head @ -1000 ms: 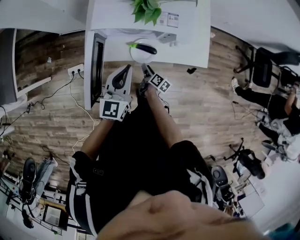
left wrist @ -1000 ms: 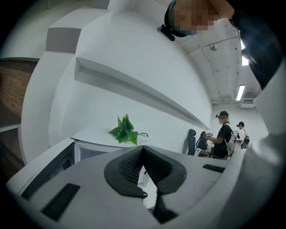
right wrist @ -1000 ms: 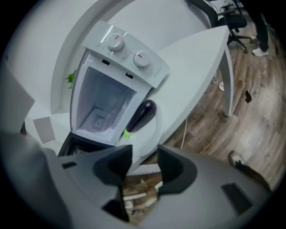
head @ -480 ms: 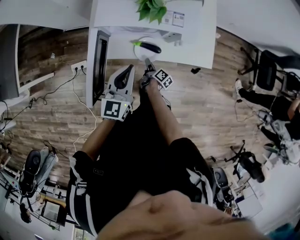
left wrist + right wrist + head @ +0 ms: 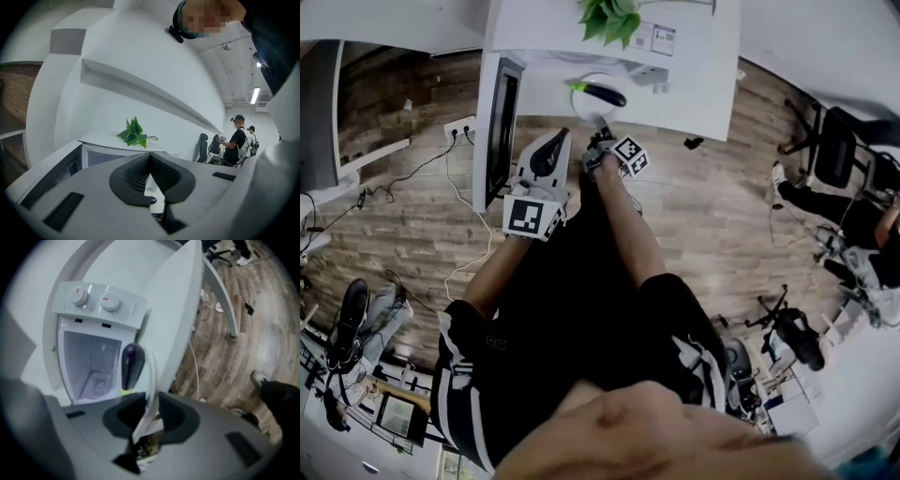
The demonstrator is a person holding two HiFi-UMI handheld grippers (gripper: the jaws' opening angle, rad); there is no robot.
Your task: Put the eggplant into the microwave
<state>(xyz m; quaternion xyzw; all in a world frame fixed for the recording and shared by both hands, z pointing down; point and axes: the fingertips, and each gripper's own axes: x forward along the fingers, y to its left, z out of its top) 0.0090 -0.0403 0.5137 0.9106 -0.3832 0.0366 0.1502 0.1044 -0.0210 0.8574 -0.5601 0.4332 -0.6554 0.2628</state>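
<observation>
A dark purple eggplant (image 5: 602,94) with a green stem lies on a white plate (image 5: 581,105) on the white table, in front of the microwave (image 5: 500,122), whose door stands open to the left. My right gripper (image 5: 598,134) is at the plate's near edge. In the right gripper view its jaws are closing, with the plate rim (image 5: 151,376) filling the gap between them at the right gripper (image 5: 151,401); the eggplant (image 5: 132,364) lies just beyond, before the open microwave cavity (image 5: 91,366). My left gripper (image 5: 551,141) hangs beside the door, shut and empty; the left gripper (image 5: 149,157) shows its tips together.
A green plant (image 5: 609,19) and a paper card (image 5: 664,39) sit on the table's far side. A power strip (image 5: 457,131) and cables lie on the wooden floor at left. Office chairs and seated people (image 5: 853,206) are at the right.
My right gripper has reached forward and down to the plate's edge, rolled a little, and its jaws have narrowed onto the rim. The left gripper has stayed put.
</observation>
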